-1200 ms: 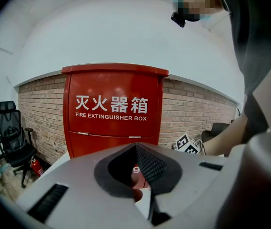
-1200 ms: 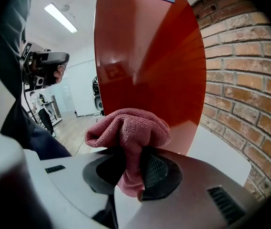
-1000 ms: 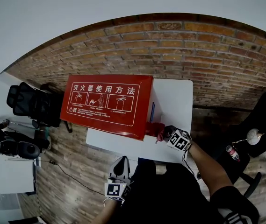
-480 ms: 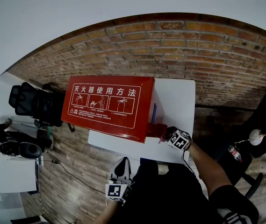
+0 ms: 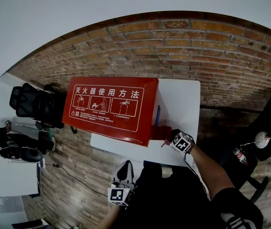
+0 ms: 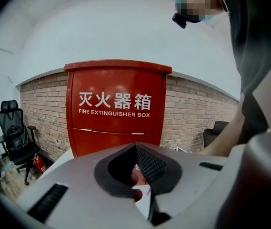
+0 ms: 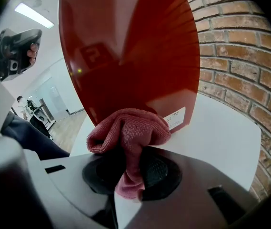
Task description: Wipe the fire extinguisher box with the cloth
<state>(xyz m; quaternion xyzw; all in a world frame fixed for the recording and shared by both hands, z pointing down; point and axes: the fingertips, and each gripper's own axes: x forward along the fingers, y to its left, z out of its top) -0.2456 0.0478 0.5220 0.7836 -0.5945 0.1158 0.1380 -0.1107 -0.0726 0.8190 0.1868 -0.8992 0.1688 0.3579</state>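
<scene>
The red fire extinguisher box (image 5: 111, 106) stands on a white table (image 5: 180, 97). Its labelled front (image 6: 116, 109) faces my left gripper, and its glossy side (image 7: 130, 56) fills the right gripper view. My right gripper (image 5: 172, 136) is shut on a bunched pink-red cloth (image 7: 128, 130), pinched between the jaws (image 7: 130, 168). The cloth (image 5: 161, 133) presses against the box's lower right corner near the table top. My left gripper (image 5: 123, 167) hangs below the table's near edge, apart from the box; its jaws (image 6: 136, 148) are closed with nothing in them.
A black office chair (image 5: 33, 106) stands left of the box and appears again in the left gripper view (image 6: 14, 137), with a small red extinguisher (image 6: 39, 163) beside it. A person sits at far left (image 5: 6, 147). Another dark chair (image 5: 268, 123) is at right. A brick wall (image 7: 240, 56) lies behind.
The right gripper with the cloth has shifted slightly along the box's lower right corner. The left gripper has barely moved.
</scene>
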